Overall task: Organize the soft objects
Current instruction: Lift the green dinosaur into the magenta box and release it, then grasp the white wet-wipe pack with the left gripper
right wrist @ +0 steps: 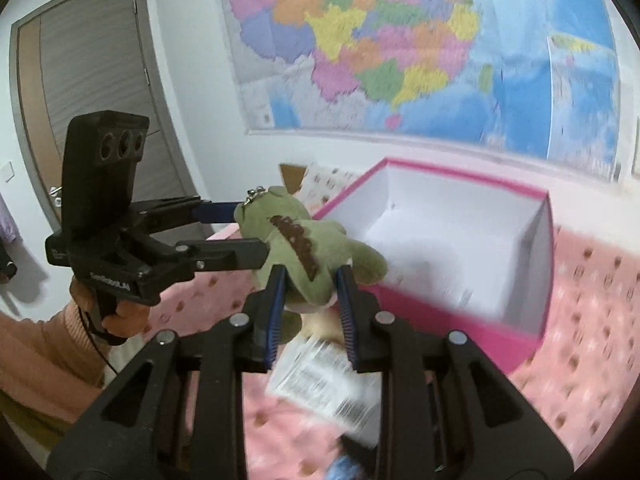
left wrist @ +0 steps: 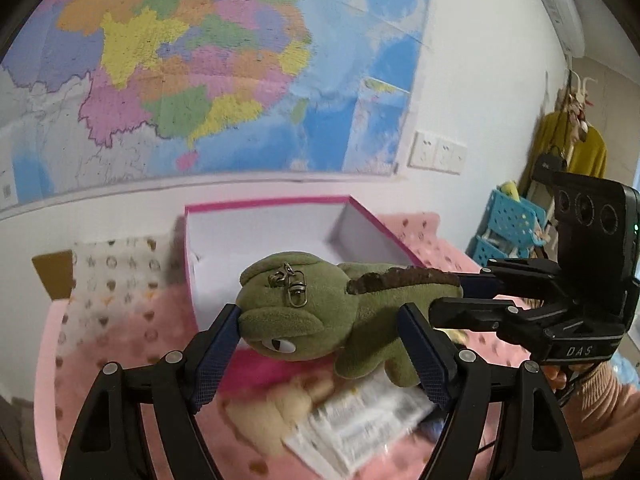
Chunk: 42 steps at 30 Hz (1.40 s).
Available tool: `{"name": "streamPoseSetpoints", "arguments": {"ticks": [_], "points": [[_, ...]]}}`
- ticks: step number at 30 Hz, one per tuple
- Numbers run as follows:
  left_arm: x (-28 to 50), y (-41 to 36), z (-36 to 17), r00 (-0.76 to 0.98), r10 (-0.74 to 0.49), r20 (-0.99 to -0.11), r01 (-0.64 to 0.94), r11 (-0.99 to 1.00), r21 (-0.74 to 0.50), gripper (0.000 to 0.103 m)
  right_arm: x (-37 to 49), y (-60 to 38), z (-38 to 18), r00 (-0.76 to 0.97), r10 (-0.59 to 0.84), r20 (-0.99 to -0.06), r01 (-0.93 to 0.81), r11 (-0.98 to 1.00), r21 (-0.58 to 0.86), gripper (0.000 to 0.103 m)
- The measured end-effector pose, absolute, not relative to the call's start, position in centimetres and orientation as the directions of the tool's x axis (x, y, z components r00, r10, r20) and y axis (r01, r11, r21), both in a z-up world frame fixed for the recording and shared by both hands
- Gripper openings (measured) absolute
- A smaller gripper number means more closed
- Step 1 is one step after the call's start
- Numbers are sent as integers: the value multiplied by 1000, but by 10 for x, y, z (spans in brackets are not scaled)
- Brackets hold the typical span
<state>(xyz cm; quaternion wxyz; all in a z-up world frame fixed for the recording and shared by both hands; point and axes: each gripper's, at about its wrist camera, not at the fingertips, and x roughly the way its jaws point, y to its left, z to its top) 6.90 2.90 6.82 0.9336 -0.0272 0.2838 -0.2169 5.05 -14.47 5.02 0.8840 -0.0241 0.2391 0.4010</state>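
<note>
Both pairs of fingers are clamped on the same green plush dinosaur (left wrist: 320,316): the left gripper (left wrist: 320,332) spans its length with jaws set wide, one pad at the snout and the other at the hind end, while the right gripper (right wrist: 310,280) pinches the narrower rear of the body from the side. The toy hangs in the air between them, clear of the bedding and just in front of the near wall of the open pink box (right wrist: 460,320), whose white inside looks bare.

The toy is olive green and squashy, with a brown ridge (left wrist: 404,278) along its back, a stitched eye, stubby legs dangling, and a brass clasp (left wrist: 294,290) on its head.

The risks, as I judge them: two grips on one soft body can pull against each other, so if the hands drift apart the plush may stretch or slip out of the wide left hold, which has only light purchase on the rounded snout. Letting go before the toy is past the near wall would drop it onto the pink blanket (right wrist: 580,300) or onto the clutter below, a cream plush (left wrist: 276,412) and a crinkled white packet (right wrist: 332,384). The dangling legs could also catch the box's rim on the way over, and the clasp could snag on a finger.
</note>
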Motion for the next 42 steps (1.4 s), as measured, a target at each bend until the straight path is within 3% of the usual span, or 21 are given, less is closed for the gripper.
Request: {"name": "streamPoseSetpoints", "arguments": {"ticks": [7,21,33,42], "points": [[138,25,66,752,-367,-547,341,927,-153,81,125,-139,57,586,666,-462,-693,707,140,28],[241,27,17,674,-193,-714,171,980,-103,81,252,-113,23,579,544,-607,-562,806,186,28],[186,32,37,740,-264,-618,227,964,-140,82,219,-135,16,576,553,-602,-553,806,211,34],[123,22,51,761,-348,-548,322,935,-148,83,146,-171,32,585,640,-498,-590,757,281,43]]}}
